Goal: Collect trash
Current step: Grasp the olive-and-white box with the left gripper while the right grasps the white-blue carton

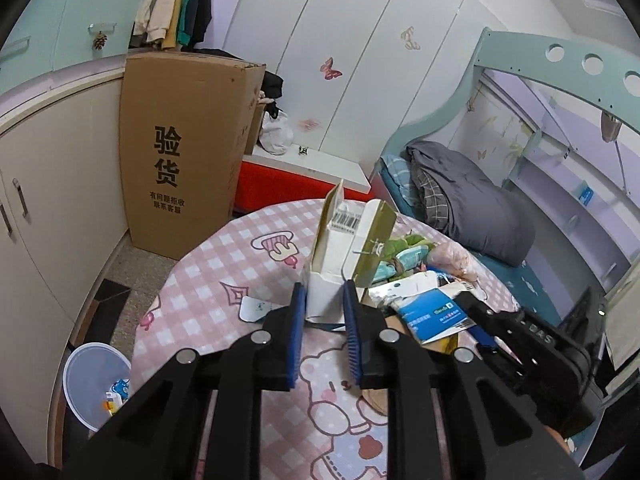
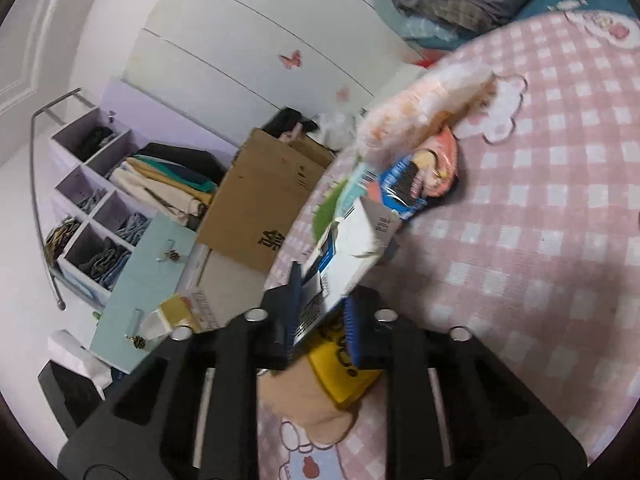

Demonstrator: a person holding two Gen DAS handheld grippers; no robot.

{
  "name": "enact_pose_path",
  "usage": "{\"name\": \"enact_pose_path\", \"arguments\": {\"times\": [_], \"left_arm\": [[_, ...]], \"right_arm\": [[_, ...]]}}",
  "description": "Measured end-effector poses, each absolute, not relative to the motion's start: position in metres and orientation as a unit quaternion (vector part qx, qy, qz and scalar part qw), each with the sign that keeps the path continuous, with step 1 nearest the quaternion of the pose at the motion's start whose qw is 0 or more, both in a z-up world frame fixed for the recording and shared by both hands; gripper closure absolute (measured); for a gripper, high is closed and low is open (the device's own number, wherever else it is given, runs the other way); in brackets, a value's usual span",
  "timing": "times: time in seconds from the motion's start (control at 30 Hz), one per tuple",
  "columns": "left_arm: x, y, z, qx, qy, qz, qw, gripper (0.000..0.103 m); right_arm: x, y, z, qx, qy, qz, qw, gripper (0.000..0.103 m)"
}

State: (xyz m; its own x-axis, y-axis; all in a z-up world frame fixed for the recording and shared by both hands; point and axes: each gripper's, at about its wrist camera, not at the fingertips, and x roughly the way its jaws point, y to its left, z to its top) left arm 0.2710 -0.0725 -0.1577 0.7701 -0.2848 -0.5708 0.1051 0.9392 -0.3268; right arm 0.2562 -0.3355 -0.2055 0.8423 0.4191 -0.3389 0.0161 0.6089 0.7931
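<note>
A bedroom holds a round table (image 1: 208,280) under a pink checked cartoon cloth, with a tall brown cardboard box (image 1: 180,148) and a bed (image 1: 472,208) behind it. The left gripper (image 1: 325,302) is nearly closed, its blue pads clamping the base of an open white and gold carton (image 1: 340,248) that stands upright on the cloth. The right gripper (image 2: 320,316), rolled to one side, pinches a flat white and blue packet (image 2: 344,252) beside the heap of wrappers (image 2: 416,168). A white bin (image 1: 92,384) with some rubbish in it sits on the floor left of the table.
</note>
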Motion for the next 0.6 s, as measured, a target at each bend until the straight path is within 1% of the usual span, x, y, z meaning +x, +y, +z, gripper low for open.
{"name": "enact_pose_path", "arguments": {"times": [0.07,0.1,0.13,0.27,0.37,0.57,0.6], "left_arm": [[0.268,-0.070,-0.155,-0.139,0.319,-0.103,0.932,0.086],[0.265,-0.069,-0.153,-0.139,0.318,-0.102,0.932,0.092],[0.264,-0.069,-0.151,-0.139,0.317,-0.101,0.933,0.103],[0.252,-0.064,-0.142,-0.141,0.310,-0.106,0.934,0.103],[0.244,-0.060,-0.139,-0.150,0.311,-0.113,0.932,0.103],[0.226,-0.037,-0.144,-0.173,0.314,-0.116,0.926,0.103],[0.223,-0.032,-0.145,-0.172,0.314,-0.108,0.928,0.101]], "right_arm": [[0.246,-0.329,-0.188,0.403,0.235,0.125,0.875,0.095],[0.242,-0.327,-0.181,0.394,0.228,0.127,0.881,0.097],[0.236,-0.322,-0.170,0.377,0.219,0.129,0.890,0.098],[0.217,-0.303,-0.139,0.320,0.197,0.127,0.918,0.099],[0.204,-0.294,-0.124,0.301,0.187,0.129,0.926,0.099],[0.184,-0.279,-0.111,0.265,0.183,0.125,0.939,0.099],[0.183,-0.275,-0.110,0.257,0.183,0.124,0.941,0.099]]}}
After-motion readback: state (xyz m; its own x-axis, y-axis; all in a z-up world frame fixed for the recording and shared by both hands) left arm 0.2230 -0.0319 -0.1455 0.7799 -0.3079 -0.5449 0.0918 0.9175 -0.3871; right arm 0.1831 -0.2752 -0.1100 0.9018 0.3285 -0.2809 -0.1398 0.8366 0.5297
